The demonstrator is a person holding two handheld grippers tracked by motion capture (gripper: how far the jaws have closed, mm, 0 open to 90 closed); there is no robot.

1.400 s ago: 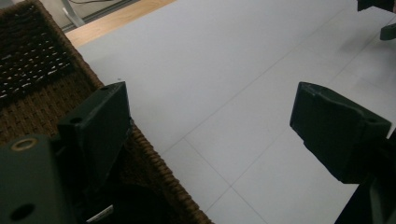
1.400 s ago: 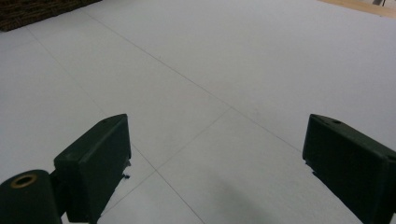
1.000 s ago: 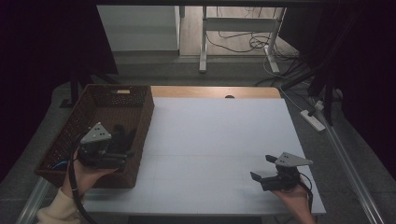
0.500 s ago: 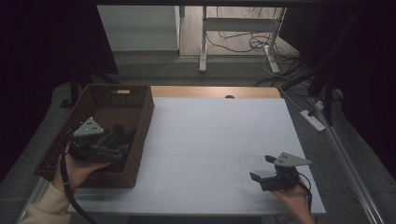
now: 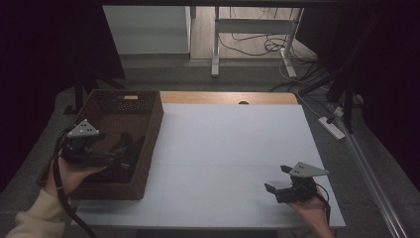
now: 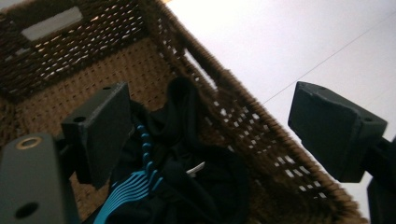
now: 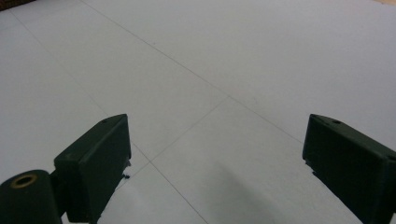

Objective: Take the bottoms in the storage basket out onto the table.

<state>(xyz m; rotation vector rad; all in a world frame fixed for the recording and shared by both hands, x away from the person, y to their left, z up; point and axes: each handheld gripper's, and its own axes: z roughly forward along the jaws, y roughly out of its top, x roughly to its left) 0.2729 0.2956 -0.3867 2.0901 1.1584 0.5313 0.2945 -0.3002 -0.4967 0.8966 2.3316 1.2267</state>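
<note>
The left gripper (image 5: 116, 154) hangs over the near end of the brown wicker basket (image 5: 151, 129), held in the person's left hand (image 5: 69, 173). Its jaws are spread wide with nothing between them. In the left gripper view, the left gripper (image 6: 224, 135) looks down on a dark cloth (image 6: 187, 186) with turquoise stripes, bunched on the basket floor just below and ahead of the jaws. One jaw sits over the inside of the basket (image 6: 243, 126), the other out over its woven side wall and the white table (image 6: 280, 42) beyond.

The right gripper (image 5: 278, 179) is well apart from it, near the table's front right corner — jaws also spread, empty. In the right gripper view, the right gripper (image 7: 215, 163) has bare white table (image 7: 233, 60) ahead, crossed by thin seams.
</note>
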